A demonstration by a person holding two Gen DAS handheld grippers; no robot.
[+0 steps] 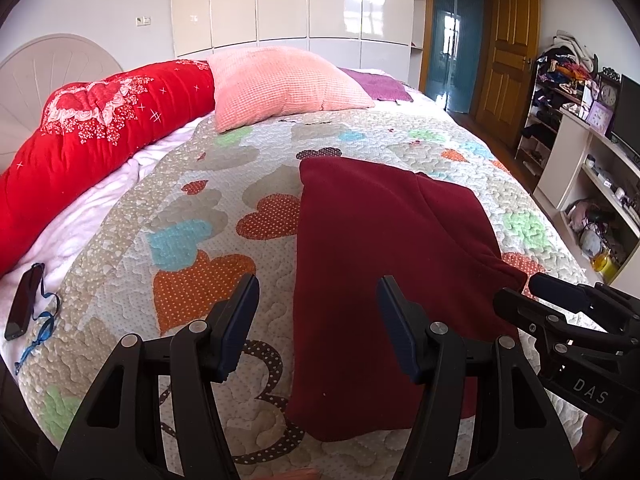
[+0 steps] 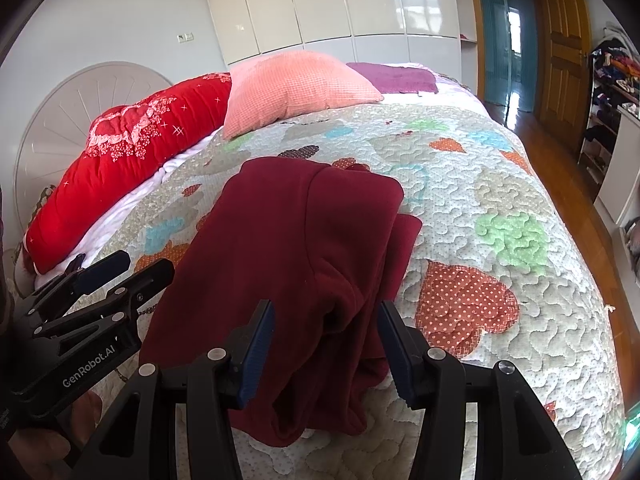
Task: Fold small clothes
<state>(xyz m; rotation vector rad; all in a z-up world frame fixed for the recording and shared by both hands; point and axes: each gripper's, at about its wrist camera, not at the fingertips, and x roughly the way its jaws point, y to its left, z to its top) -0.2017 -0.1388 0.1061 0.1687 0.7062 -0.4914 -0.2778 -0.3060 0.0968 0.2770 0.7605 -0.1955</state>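
Left wrist view: left tongs [image 1: 318, 320] wide open, holding nothing, over the near left edge of the garment [image 1: 380, 272]. Maroon garment, folded, flat on the quilt [image 1: 192, 216]. Pink pillow [image 1: 280, 84] and red duvet [image 1: 92, 128] beyond.

Right wrist view: right tongs [image 2: 326, 344] wide open, empty, straddling the garment's [image 2: 288, 264] bunched near right edge. Left tongs [image 2: 120, 272] at left, apart.
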